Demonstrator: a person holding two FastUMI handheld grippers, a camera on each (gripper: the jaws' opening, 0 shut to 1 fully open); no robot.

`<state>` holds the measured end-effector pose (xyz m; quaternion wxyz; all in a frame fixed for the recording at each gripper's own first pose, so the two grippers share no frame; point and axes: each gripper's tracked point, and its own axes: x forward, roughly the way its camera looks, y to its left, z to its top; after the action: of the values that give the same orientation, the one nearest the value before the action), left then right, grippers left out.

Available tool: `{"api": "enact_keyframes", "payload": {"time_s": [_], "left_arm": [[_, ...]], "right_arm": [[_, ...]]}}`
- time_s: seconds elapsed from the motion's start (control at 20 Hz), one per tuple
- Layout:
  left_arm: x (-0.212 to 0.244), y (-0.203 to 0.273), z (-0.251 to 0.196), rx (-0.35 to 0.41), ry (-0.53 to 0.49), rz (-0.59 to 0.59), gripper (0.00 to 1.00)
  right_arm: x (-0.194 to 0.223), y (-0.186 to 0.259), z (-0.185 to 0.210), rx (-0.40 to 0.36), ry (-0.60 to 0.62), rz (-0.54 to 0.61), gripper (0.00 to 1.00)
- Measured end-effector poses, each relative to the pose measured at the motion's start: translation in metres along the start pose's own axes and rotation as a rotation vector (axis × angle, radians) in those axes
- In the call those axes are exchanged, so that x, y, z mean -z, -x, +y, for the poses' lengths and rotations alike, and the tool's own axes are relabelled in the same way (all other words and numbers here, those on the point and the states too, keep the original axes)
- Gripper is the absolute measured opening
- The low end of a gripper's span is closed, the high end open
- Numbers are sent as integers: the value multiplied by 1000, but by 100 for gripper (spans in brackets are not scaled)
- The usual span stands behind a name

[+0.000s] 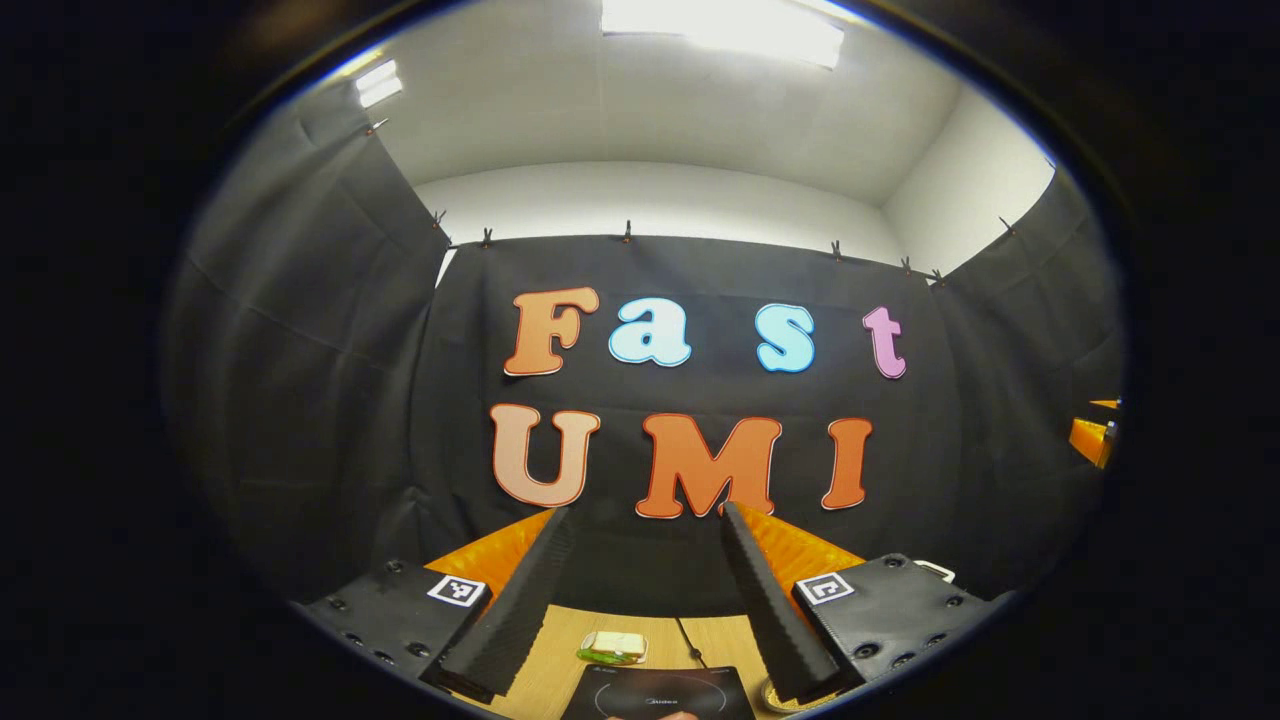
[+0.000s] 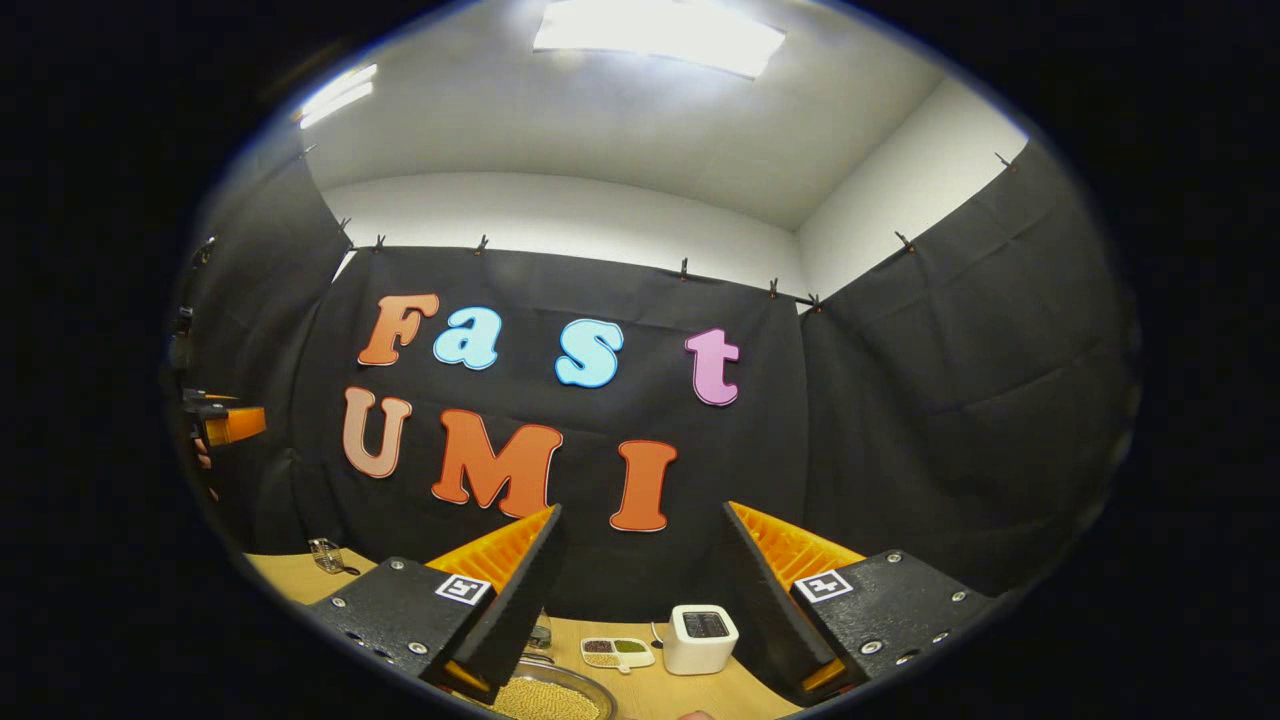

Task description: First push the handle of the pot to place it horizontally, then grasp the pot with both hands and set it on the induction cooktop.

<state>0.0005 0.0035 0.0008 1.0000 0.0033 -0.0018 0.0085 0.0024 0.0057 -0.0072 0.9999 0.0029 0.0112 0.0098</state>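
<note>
Black cloth walls close the booth around your light wooden counter (image 1: 560,650), under a white ceiling. You hold both tools high and level, aimed at the back wall. Your left tool (image 1: 645,600) stands wide open with nothing between its fingers; below it lies the flat black induction cooktop (image 1: 660,695), with a small white dish (image 1: 615,645) just behind it. Your right tool (image 2: 640,610) is equally spread and holds nothing; a round metal pan of yellow beans (image 2: 545,695), a white boxy appliance (image 2: 700,638) and a white divided dish (image 2: 618,652) sit below it.
</note>
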Motion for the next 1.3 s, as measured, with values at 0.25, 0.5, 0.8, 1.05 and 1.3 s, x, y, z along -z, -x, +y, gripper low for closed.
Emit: {"api": "enact_keyframes", "payload": {"time_s": [0.25,0.5,0.8,1.05,1.3], "left_arm": [[-2,0,0,-11,12,-8,97],[-4,1,0,-3,25,-12,97],[-5,1,7,-12,28,-12,97],[-10,7,3,3,35,-24,97],[-2,5,9,-4,37,-4,97]], "right_arm": [[5,-1,-1,-11,-10,12,95],[13,-3,-2,-22,-23,30,95],[28,-4,1,-29,-22,73,95],[47,-4,13,-68,-33,132,95],[81,-3,35,-131,-56,237,95]]}}
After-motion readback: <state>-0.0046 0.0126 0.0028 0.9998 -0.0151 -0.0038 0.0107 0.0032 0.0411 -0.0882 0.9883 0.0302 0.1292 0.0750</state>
